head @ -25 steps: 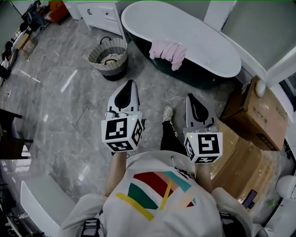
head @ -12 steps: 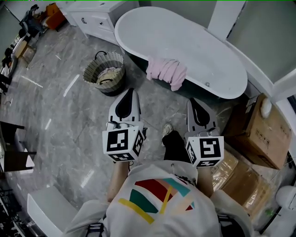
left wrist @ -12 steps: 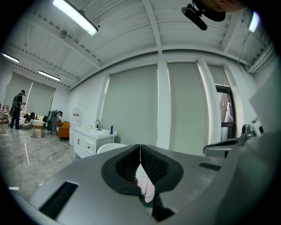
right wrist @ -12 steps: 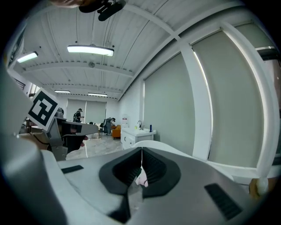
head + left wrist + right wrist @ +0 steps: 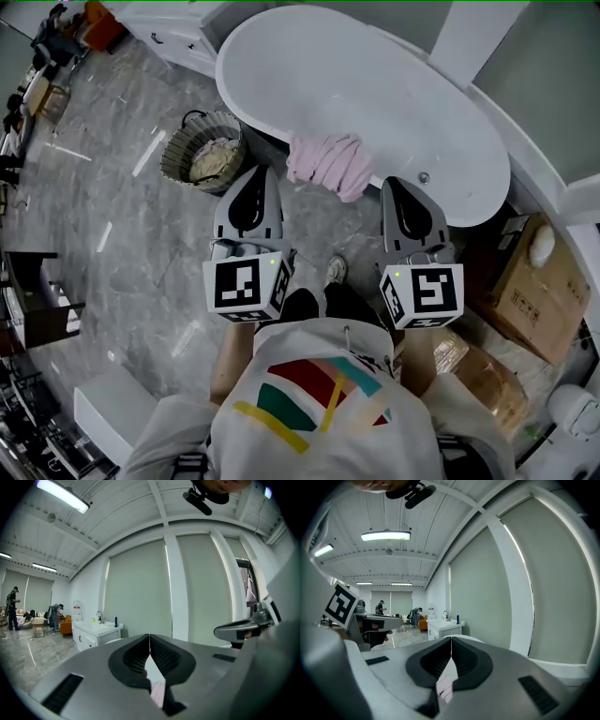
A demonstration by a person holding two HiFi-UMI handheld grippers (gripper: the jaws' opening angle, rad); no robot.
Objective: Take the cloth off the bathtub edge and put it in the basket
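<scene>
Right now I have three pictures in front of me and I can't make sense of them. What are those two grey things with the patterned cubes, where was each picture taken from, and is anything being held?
There is no robot here. A person, seen from above by a camera on their head, holds a tool in each hand. The left gripper and the right gripper are two-jaw pincers, and the marker cubes are part of them. The other two pictures come from wide-angle cameras riding on each gripper, looking along its jaws. In both, the jaws are shut and hold nothing. The pink glimpsed below them is probably the cloth beyond. On the grey marble floor stands a white bathtub with a pink cloth draped over its near edge. Left of it is a woven basket with something pale inside. Cardboard boxes sit at the right.
</scene>
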